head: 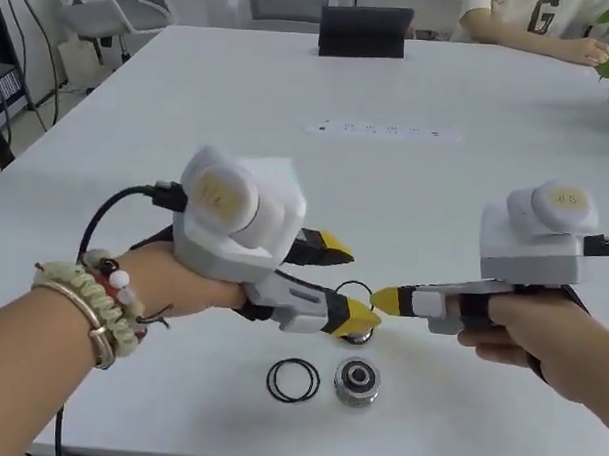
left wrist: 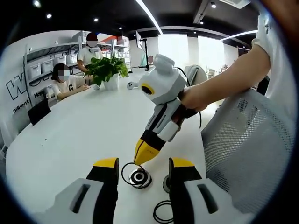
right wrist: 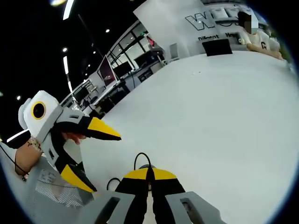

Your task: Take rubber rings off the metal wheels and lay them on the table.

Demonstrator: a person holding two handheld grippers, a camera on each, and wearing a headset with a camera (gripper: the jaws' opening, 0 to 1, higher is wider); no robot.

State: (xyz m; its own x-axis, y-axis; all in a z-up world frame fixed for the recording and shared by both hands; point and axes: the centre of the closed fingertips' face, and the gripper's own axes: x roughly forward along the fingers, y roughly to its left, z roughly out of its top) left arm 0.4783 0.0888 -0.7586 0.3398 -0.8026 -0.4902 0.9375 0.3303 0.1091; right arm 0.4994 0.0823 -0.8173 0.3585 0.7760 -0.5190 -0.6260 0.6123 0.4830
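The left claw (head: 350,285) is wide open. Its two yellow tips stand far apart and it holds nothing. A hand with bead bracelets (head: 90,303) on the wrist holds it.

In the left gripper view a small metal wheel (left wrist: 139,178) sits on the white table (head: 288,117), in the gap between the yellow tips. In the head view the lower tip lies just over this wheel, so I cannot tell if they touch.

The right claw (head: 385,300) comes in from the other side. Its two tips are pressed together. A thin black rubber ring (left wrist: 124,171) is pinched at its point. The ring stands up as a loop just beside the wheel. I cannot tell if part of it is on the wheel.

A second wheel (head: 357,380) sits on the table, closer to the person. It is near the first wheel but apart from it. Just beside it lie some loose black rings (head: 292,380), flat on the table and lying over each other. No claw touches them.

At the far end of the table stands a dark screen (head: 364,32). A person (head: 537,21) sits there with arms on the table. A green plant (left wrist: 106,70) is there too.
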